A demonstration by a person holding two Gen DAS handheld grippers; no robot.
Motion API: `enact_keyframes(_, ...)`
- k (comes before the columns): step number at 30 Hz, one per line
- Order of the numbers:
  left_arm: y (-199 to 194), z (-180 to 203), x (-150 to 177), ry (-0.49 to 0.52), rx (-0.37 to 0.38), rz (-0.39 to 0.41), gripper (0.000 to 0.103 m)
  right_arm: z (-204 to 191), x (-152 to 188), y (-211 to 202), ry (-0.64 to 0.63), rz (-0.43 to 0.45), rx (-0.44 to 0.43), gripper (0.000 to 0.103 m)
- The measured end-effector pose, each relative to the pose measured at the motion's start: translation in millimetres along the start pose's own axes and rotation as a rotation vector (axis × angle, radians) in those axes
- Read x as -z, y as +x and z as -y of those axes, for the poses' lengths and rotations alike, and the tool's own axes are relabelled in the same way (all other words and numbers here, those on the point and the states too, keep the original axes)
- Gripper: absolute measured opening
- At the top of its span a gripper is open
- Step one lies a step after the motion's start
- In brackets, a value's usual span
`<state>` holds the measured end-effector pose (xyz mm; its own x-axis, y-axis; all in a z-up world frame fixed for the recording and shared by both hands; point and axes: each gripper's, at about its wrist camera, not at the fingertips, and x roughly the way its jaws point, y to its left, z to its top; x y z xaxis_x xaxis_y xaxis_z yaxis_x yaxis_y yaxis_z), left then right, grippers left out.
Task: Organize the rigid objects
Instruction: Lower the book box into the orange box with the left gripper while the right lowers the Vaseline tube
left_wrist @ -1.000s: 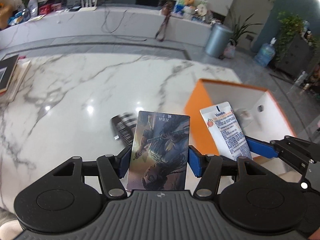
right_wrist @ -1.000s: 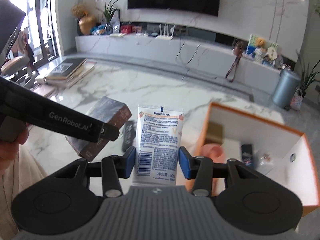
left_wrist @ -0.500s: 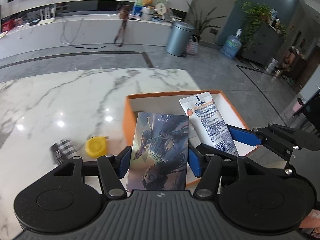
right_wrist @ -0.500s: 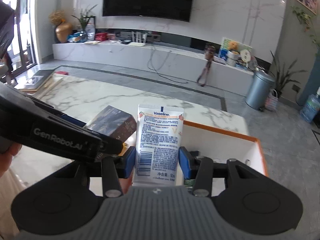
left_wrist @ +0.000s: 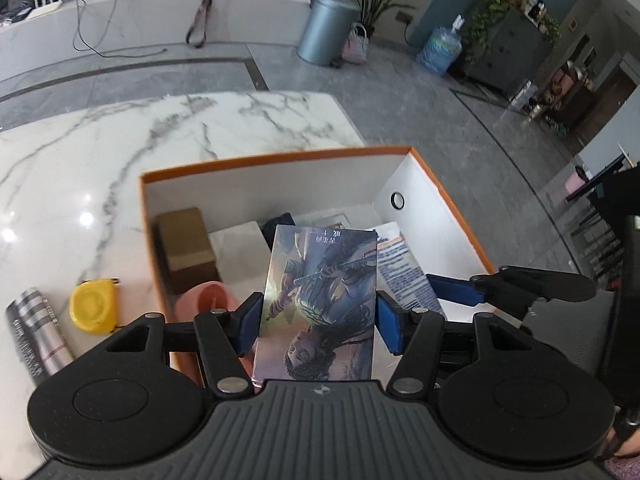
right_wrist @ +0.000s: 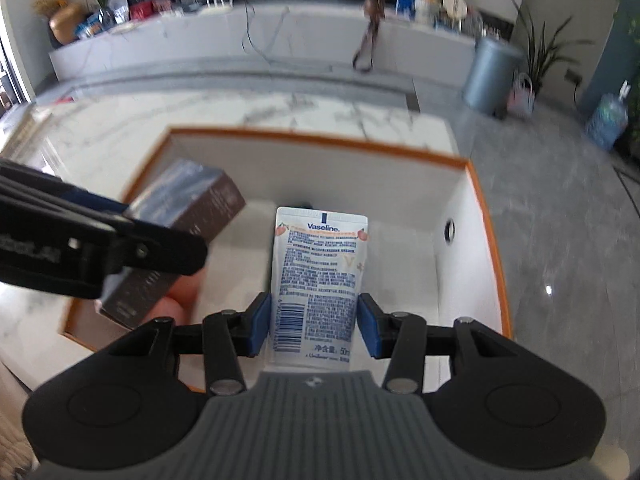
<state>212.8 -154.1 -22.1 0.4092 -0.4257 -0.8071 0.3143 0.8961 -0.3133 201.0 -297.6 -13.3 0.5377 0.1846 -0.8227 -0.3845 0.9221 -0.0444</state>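
Observation:
My left gripper (left_wrist: 318,326) is shut on an illustrated card box (left_wrist: 320,304), held above the orange box (left_wrist: 280,157) with white inner walls. My right gripper (right_wrist: 314,326) is shut on a white Vaseline tube (right_wrist: 318,276), also over the orange box (right_wrist: 320,138). In the right wrist view the card box (right_wrist: 180,216) shows at the left as a brown-sided pack behind the left gripper's arm. In the left wrist view the tube (left_wrist: 404,272) peeks out to the right of the card box. Inside the orange box lie a brown block (left_wrist: 186,248), a pink round thing (left_wrist: 206,304) and a dark item, partly hidden.
On the marble table (left_wrist: 120,140) left of the orange box lie a yellow tape measure (left_wrist: 93,305) and a silver striped cylinder (left_wrist: 34,332). Beyond the table's far edge are grey floor, a metal bin (left_wrist: 326,28) and a water jug (left_wrist: 440,46).
Both grippers have swung right and slightly down with their loads, from over the open table to above the orange box. The tape measure and silver cylinder came into the left wrist view.

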Motion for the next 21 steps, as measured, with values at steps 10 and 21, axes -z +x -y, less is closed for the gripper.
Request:
enact_keyframes(10, 30.0, 5.7, 3.2, 0.017, 0.013, -0.066, 0.067, 14.7, 11.6, 52.7, -0.021, -0.141, 0.001, 0.048)
enact_keyframes(21, 34.0, 9.7, 8.3, 0.046, 0.011, -0.09, 0.067, 11.1, 11.0, 53.6, 0.0, -0.143, -0.016, 0.048)
